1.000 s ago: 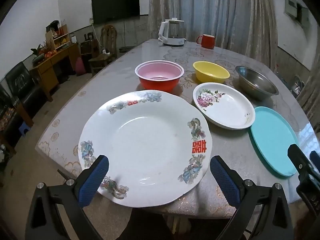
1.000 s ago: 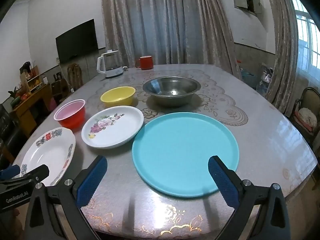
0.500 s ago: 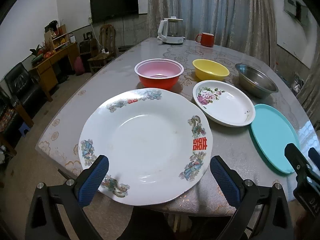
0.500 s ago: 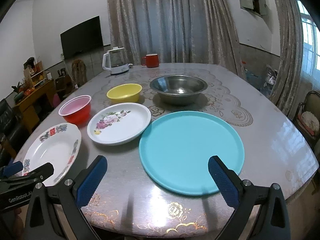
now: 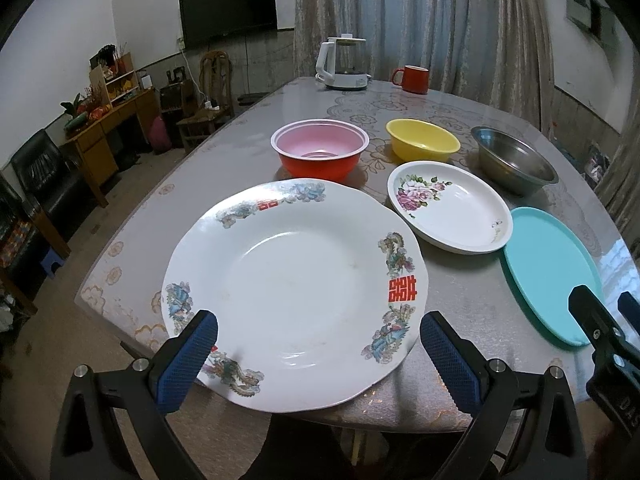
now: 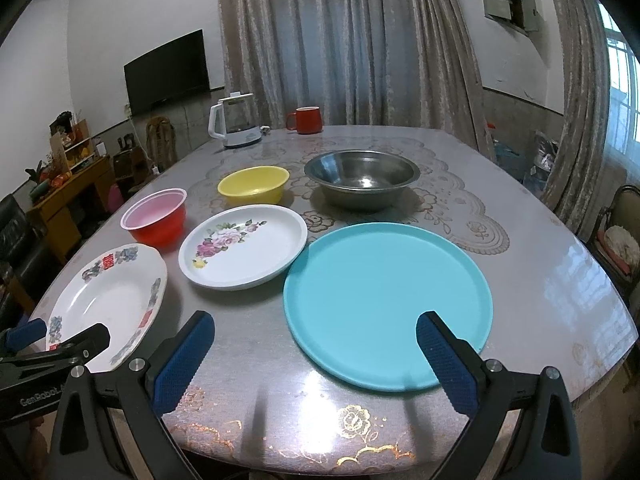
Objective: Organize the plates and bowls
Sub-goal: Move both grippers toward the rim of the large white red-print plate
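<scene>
Landmark: the round grey table with the glossy patterned cover.

1. Large white ceramic plate with red and blue rim motifs: at the table's near left edge, its near rim overhanging that edge. The left gripper is spread wide, one blue pad at each side of the near rim, holding nothing. Judged stiff, fairly heavy, glazed and slippery, and breakable. Grip across the overhanging near rim, where a finger can pass beneath.
2. Red plastic bowl with pink interior: just behind the large plate. Judged light and slightly flexible; grip the rim wall.
3. White shallow dish with a rose print: centre of the table, its right rim touching or overlapping the teal plate. Judged fragile if ceramic.
4. Yellow plastic bowl: behind the rose dish.
5. Flat round teal plate: near the table's near edge, right of centre. The right gripper is spread wide at its near rim, empty. The low rim offers little purchase.
6. Stainless steel bowl: behind the teal plate. Judged rigid, smooth, unbreakable.
</scene>
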{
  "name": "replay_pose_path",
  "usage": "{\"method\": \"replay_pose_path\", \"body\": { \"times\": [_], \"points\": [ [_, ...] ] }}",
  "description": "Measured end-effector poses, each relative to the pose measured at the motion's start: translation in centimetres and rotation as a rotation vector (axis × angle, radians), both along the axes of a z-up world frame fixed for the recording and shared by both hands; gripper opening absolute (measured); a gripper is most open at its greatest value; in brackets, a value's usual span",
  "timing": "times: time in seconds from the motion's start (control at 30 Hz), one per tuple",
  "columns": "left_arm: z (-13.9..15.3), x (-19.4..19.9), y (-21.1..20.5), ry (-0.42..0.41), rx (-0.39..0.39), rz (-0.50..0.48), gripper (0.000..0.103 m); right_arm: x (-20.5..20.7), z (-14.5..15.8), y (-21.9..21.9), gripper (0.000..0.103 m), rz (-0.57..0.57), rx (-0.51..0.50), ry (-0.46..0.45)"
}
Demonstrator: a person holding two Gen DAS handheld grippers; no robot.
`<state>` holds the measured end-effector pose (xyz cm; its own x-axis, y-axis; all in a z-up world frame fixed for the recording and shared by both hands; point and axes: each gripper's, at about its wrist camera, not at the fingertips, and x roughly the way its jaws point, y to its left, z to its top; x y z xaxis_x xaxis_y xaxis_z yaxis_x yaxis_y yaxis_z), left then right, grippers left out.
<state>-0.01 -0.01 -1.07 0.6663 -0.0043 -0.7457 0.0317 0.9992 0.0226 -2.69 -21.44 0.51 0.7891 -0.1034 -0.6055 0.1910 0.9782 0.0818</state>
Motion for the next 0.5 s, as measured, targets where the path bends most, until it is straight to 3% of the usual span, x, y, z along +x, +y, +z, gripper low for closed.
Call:
{"method": "replay_pose_path", "body": {
  "times": [0.5],
  "points": [
    [-0.12,-0.22,0.10,0.001,0.004,0.005,0.102,-0.01,-0.20,-0.02,0.103,0.004,0.008,0.011]
  ]
}}
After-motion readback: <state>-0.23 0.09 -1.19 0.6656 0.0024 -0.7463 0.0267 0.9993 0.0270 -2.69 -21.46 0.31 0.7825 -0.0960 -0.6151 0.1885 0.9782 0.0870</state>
